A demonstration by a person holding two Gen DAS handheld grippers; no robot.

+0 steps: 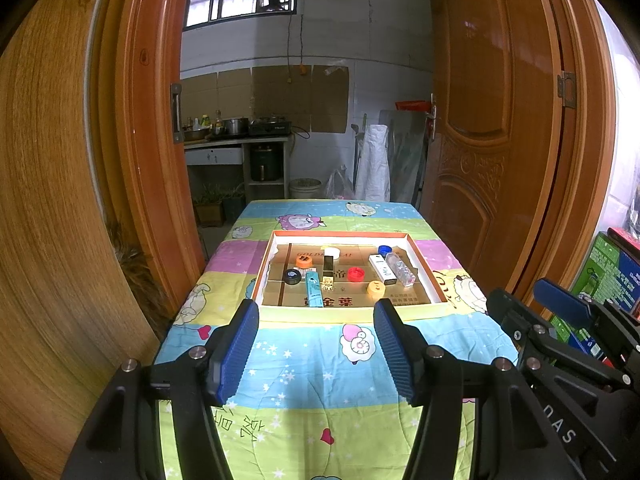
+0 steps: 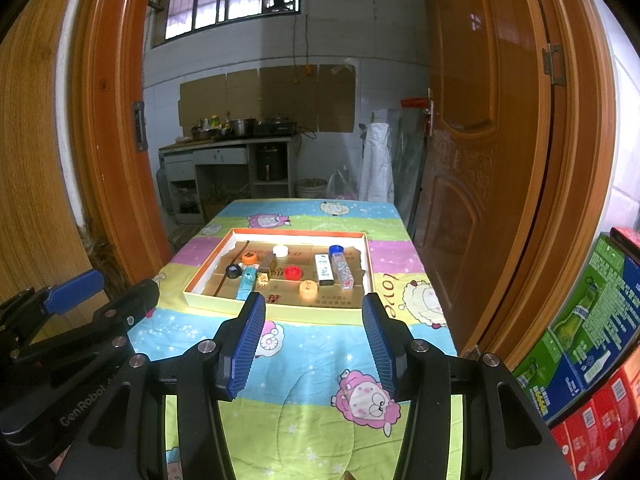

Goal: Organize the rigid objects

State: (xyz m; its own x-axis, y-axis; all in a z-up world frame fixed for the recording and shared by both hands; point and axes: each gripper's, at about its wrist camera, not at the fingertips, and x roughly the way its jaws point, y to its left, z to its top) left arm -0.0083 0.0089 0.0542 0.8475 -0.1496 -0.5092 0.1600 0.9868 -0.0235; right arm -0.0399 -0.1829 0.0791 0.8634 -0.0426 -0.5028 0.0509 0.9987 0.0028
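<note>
A shallow orange-rimmed box tray lies on the table and holds several small things: a red cap, two orange caps, a white cap, a blue cap, a black round lid, a teal lighter, a white box and a clear bottle. My left gripper hangs open short of the tray, empty. My right gripper is also open and empty.
The table wears a bright cartoon-sheep cloth. Wooden door leaves flank it on both sides. Stacked green and red cartons stand at the right. A kitchen counter with pots is at the back.
</note>
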